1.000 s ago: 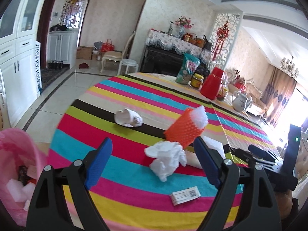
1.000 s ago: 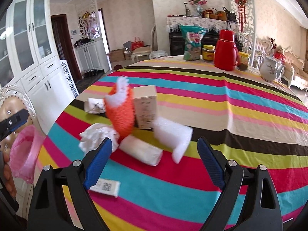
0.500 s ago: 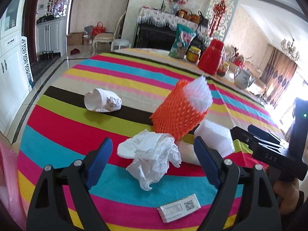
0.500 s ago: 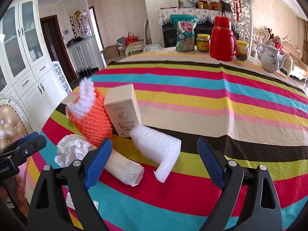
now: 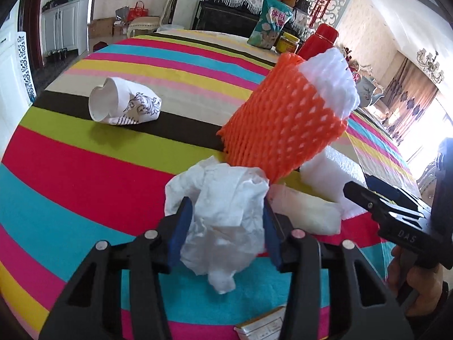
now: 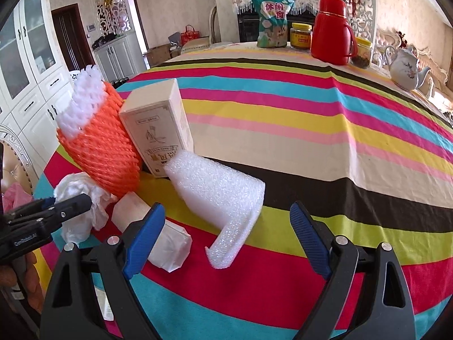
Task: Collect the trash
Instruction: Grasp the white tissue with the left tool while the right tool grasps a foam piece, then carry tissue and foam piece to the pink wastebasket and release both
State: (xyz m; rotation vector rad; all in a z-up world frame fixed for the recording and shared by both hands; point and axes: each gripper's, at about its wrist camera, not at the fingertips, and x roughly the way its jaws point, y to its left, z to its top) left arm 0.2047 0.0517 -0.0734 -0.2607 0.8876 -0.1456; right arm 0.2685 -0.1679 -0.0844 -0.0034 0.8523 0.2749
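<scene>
My left gripper [image 5: 225, 231] is shut on a crumpled white tissue [image 5: 223, 212] on the striped tablecloth [image 5: 85, 170]; it also shows in the right wrist view [image 6: 82, 198]. Behind the tissue lean an orange foam net sleeve [image 5: 283, 121] with white foam net inside, a white foam sheet [image 6: 218, 187], a folded white packet [image 6: 167, 240] and a cream carton [image 6: 158, 130]. A crushed paper cup [image 5: 121, 104] lies far left. My right gripper [image 6: 226, 240] is open just before the foam sheet, empty.
A small barcode packet [image 5: 263, 325] lies at the near table edge. At the far side stand a snack bag [image 6: 273, 19], jars [image 6: 301, 36], a red thermos [image 6: 332, 31] and a teapot [image 6: 405, 68]. A pink bag [image 6: 14, 198] hangs left, off the table.
My left gripper moved forward and closed its fingers on the tissue. My right gripper moved closer to the foam sheet and stayed open.
</scene>
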